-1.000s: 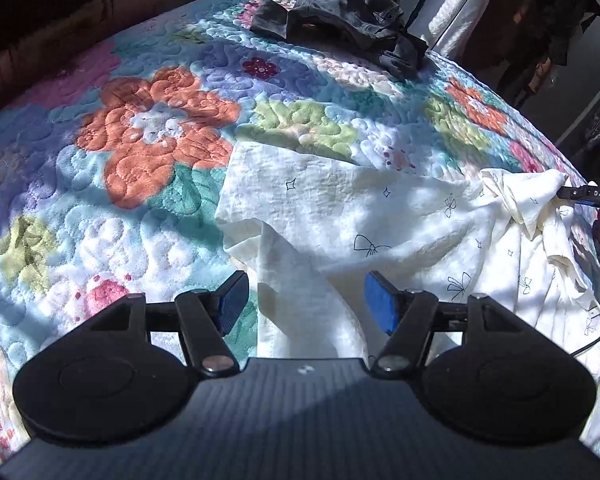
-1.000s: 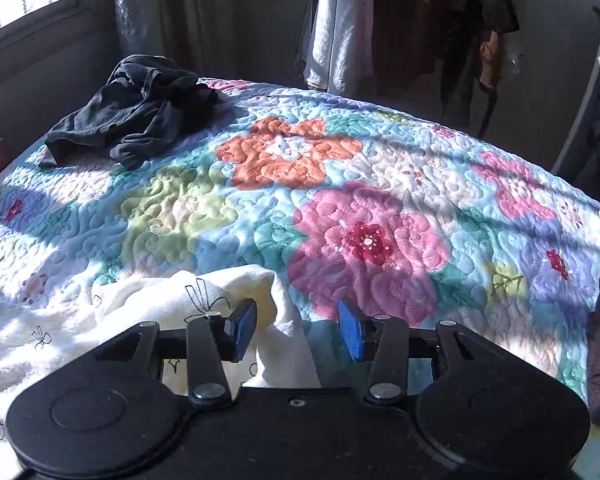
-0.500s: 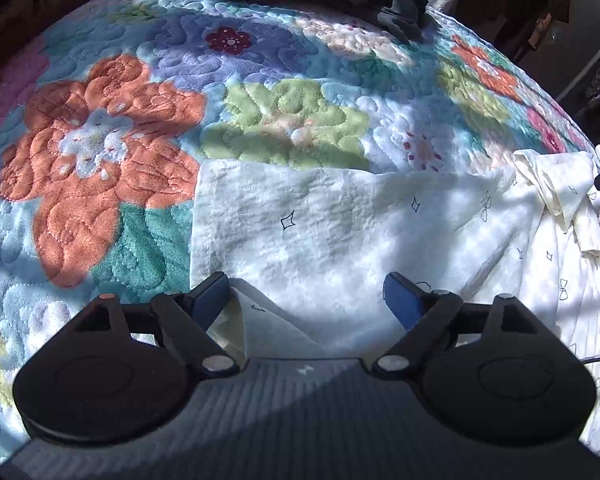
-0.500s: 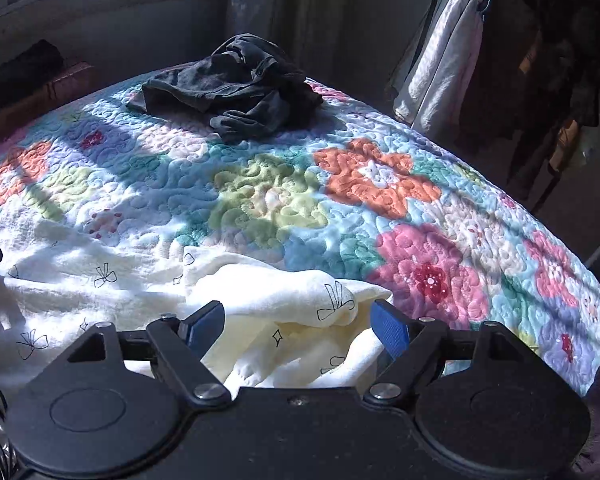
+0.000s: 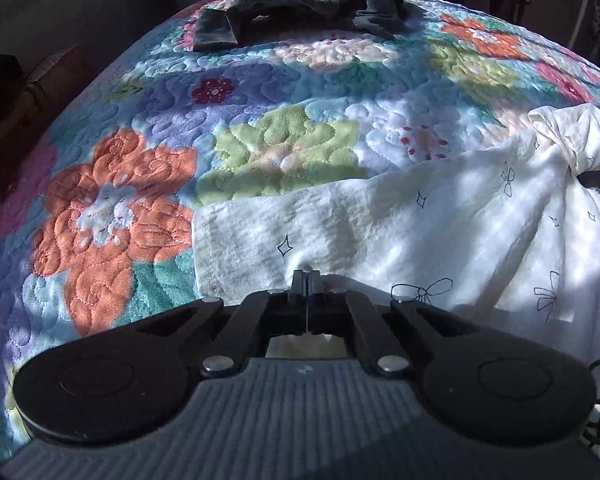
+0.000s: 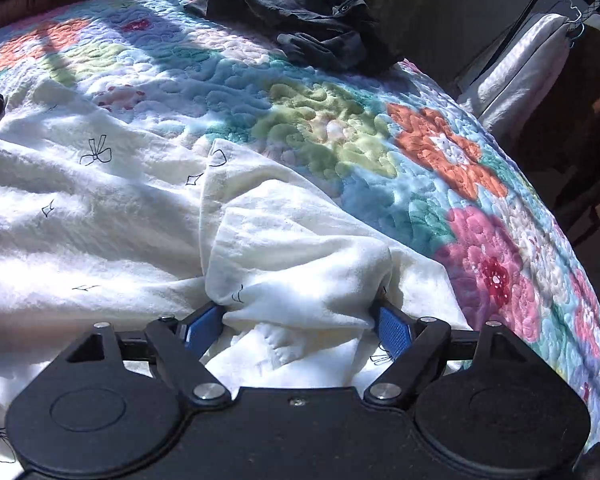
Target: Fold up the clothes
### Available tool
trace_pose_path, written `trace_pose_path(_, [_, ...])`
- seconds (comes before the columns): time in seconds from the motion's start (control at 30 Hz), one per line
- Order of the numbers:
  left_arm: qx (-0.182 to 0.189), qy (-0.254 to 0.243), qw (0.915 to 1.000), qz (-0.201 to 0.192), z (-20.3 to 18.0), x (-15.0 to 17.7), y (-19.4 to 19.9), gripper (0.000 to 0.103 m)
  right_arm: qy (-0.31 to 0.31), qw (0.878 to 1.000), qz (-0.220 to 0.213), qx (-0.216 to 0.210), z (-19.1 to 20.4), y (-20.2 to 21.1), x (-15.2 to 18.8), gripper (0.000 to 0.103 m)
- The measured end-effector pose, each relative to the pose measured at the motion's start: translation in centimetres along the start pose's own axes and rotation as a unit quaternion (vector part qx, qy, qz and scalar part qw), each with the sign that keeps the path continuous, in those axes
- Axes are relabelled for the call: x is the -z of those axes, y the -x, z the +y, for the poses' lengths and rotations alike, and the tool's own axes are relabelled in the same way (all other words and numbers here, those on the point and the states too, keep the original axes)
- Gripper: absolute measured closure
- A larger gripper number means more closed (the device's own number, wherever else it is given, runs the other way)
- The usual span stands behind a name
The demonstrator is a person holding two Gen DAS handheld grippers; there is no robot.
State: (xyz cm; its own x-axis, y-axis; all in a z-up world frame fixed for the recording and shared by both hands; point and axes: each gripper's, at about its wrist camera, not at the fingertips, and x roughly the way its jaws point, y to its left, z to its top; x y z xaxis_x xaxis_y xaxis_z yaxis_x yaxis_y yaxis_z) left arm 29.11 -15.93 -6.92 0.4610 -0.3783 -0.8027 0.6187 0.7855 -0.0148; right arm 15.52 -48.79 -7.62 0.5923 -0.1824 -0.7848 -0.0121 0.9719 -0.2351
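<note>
The white printed garment point(image 5: 440, 224) lies spread across the near side of the bed point(image 5: 112, 208). The step in hand looks like taking hold for a fold: the left hand-held gripper point(image 5: 307, 280) is clamped shut on the cloth near its hemmed end, while the right hand-held gripper point(image 6: 298, 322) is closing, a bunched fold between its pads point(image 6: 394, 330) but not yet pinched. Next, both likely lift and carry the edge over. The garment's near edge is hidden beneath both tools; a dark clothes heap point(image 6: 312, 20) waits at the far edge.

No readable text or label anywhere; the cream garment point(image 5: 440, 216) bears only drawn bows (no words).
</note>
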Motion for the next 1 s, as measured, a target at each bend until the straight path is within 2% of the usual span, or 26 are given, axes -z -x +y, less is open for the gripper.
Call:
trace_pose_path(0.03, [0.000, 0.014, 0.9998, -0.012, 0.4, -0.2, 0.3, 0.103, -0.030, 0.999, -0.011, -0.003, -0.8, 0.1, -0.1, 0.055])
trace_pose_path(0.07, [0.000, 0.028, 0.9993, -0.025, 0.9, -0.5, 0.5, 0.103, -0.052, 0.998, -0.021, -0.006, -1.5, 0.2, -0.3, 0.081])
trace_pose_path(0.1, [0.000, 0.042, 0.9984, -0.037, 1.3, -0.7, 0.8, 0.103, -0.067, 0.997, -0.030, -0.007, -2.3, 0.3, -0.5, 0.091])
trace_pose_path(0.17, [0.002, 0.054, 0.9975, -0.045, 2.2, -1.6, 1.0, 0.103, -0.079, 0.996, -0.046, 0.002, -3.4, 0.5, -1.2, 0.093])
trace_pose_path(0.27, [-0.014, 0.044, 0.9976, -0.051, 2.9, -2.9, 1.0, 0.103, -0.040, 0.997, -0.054, 0.042, -3.9, 0.7, -2.7, 0.094])
trace_pose_path(0.37, [-0.017, 0.056, 0.9969, -0.053, 3.8, -3.5, 1.0, 0.103, -0.031, 0.994, -0.075, 0.066, -4.8, 1.5, -4.2, 0.094])
trace_pose_path(0.47, [0.006, 0.075, 0.9964, -0.039, 4.4, -3.3, 0.6, 0.103, -0.042, 0.990, -0.102, 0.090, -6.2, 2.0, -5.3, 0.094])
trace_pose_path(0.5, [0.010, 0.078, 0.9963, -0.034, 4.3, -2.9, 0.4, 0.101, -0.060, 0.990, -0.093, 0.088, -6.8, 1.6, -5.5, 0.094])
trace_pose_path(0.57, [0.016, 0.074, 0.9968, -0.028, 4.0, -2.3, -0.1, 0.098, -0.098, 0.991, -0.040, 0.083, -8.0, -0.2, -5.4, 0.093])
trace_pose_path(0.6, [0.014, 0.070, 0.9972, -0.024, 3.8, -2.0, -0.3, 0.095, -0.102, 0.989, -0.026, 0.103, -8.1, -0.8, -5.0, 0.080])
trace_pose_path(0.63, [0.011, 0.067, 0.9975, -0.019, 3.6, -1.7, -0.6, 0.083, -0.105, 0.987, -0.012, 0.124, -8.2, -1.5, -4.6, 0.070])
trace_pose_path(0.67, [0.008, 0.063, 0.9979, -0.014, 3.5, -1.4, -0.8, 0.070, -0.111, 0.984, -0.008, 0.138, -8.2, -1.7, -4.1, 0.055])
trace_pose_path(0.7, [0.009, 0.061, 0.9980, -0.013, 3.4, -1.2, -0.9, 0.064, -0.122, 0.982, -0.008, 0.141, -8.4, -1.6, -3.7, 0.047])
trace_pose_path(0.73, [0.013, 0.059, 0.9981, -0.015, 3.4, -1.1, -1.0, 0.057, -0.135, 0.981, -0.007, 0.139, -8.8, -1.4, -3.5, 0.044])
trace_pose_path(0.8, [0.030, 0.062, 0.9975, -0.015, 3.5, -1.0, -1.0, 0.053, -0.165, 0.978, -0.003, 0.132, -9.6, -1.0, -3.1, 0.039])
trace_pose_path(0.87, [0.050, 0.071, 0.9961, -0.011, 3.7, -1.0, -1.2, 0.033, -0.204, 0.972, 0.007, 0.114, -10.7, -0.3, -2.9, 0.037])
trace_pose_path(1.0, [0.087, 0.087, 0.9921, 0.024, 3.6, -1.2, -1.9, 0.023, -0.285, 0.958, 0.029, 0.012, -11.7, 1.7, -2.0, 0.035])
